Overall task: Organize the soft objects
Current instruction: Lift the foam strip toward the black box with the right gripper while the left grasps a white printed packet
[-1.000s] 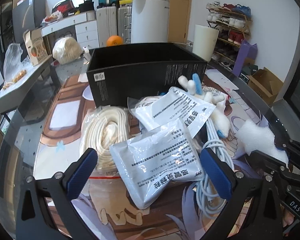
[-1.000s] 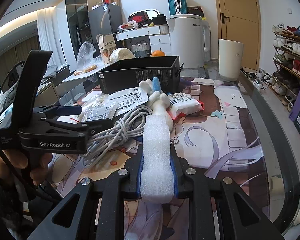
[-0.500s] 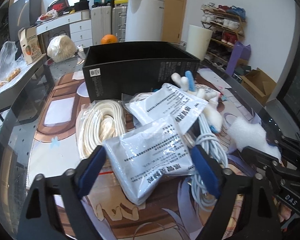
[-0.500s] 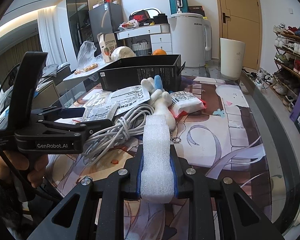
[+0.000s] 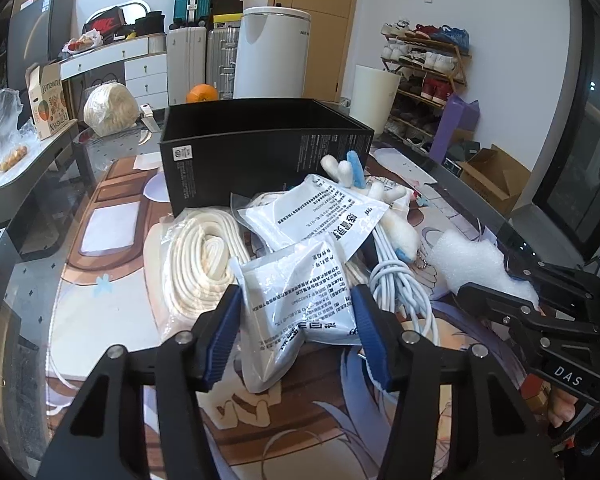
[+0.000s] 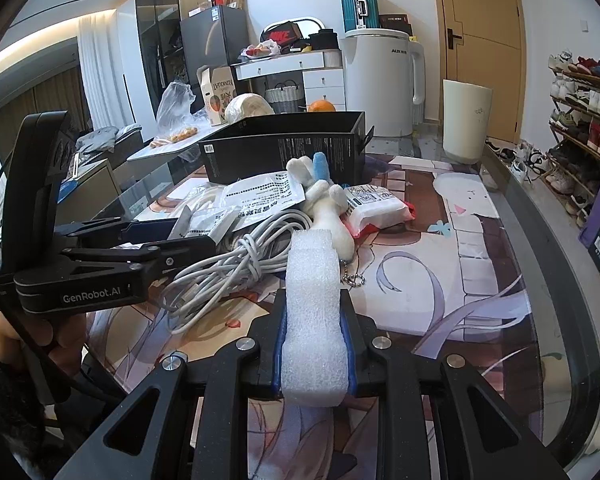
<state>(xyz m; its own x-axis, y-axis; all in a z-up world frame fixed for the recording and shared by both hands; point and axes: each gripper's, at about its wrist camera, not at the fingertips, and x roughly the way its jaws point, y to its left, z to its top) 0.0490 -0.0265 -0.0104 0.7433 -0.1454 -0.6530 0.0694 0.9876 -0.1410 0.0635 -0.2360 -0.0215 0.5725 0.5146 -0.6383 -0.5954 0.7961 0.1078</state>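
Left gripper [image 5: 296,320]: fingers [image 5: 224,328] closing around a white pouch [image 5: 296,300] that lies between them on the worktop [image 5: 112,320]; the pads appear to touch its edges. Beyond the fingertips lie a second pouch [image 5: 316,216], a rope bag [image 5: 196,268] at left, a cable [image 5: 400,292] at right, and a black box [image 5: 260,152] farther off. Right gripper [image 6: 314,344]: fingers clenched on a foam strip [image 6: 312,304] projecting forward past the tips, a plush toy [image 6: 328,208] just ahead.
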